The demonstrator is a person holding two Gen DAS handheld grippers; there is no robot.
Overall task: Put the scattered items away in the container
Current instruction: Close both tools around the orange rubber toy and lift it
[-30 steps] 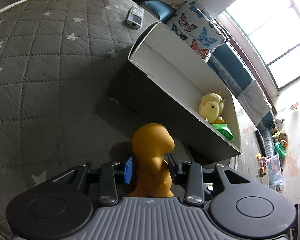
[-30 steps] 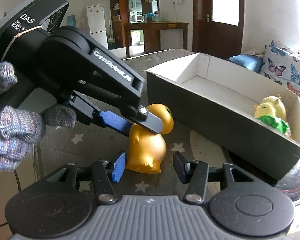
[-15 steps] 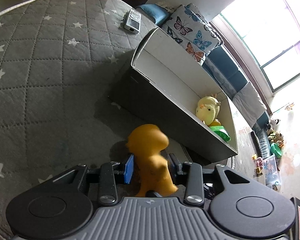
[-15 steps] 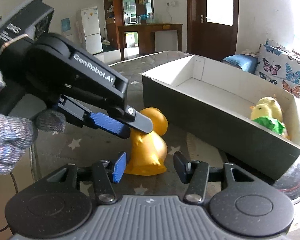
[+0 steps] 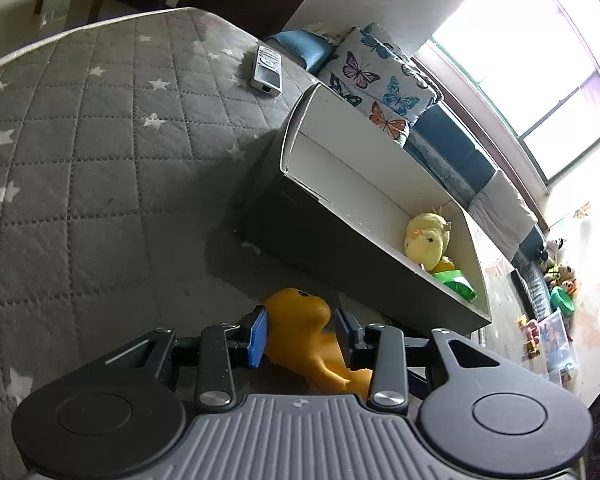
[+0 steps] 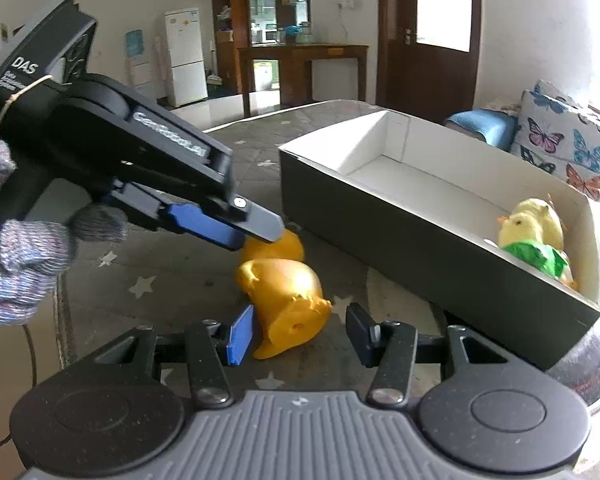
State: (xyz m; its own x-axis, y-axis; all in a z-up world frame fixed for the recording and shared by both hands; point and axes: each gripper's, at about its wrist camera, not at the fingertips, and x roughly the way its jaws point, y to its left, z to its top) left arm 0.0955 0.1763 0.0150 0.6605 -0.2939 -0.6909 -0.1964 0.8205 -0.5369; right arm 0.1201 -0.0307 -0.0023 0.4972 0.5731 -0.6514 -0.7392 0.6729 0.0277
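Right now the orange rubber duck (image 6: pixel 284 284) is tipped over, base hole facing my right tongs (image 6: pixel 298 334), which sit spread wide w/ nothing in them, blue pad just beside the base. My left tongs (image 5: pixel 300 332) are clenched on the duck's head/neck. It's just beside the grey cardboard box (image 5: pixel 340 248), not in yet; yellow plush chick (image 5: pixel 426 238) and sth green already inside. Risk imo: grip's only on the rounded neck, so the duck could pivot or squirt out on the lift, or clip the box wall.
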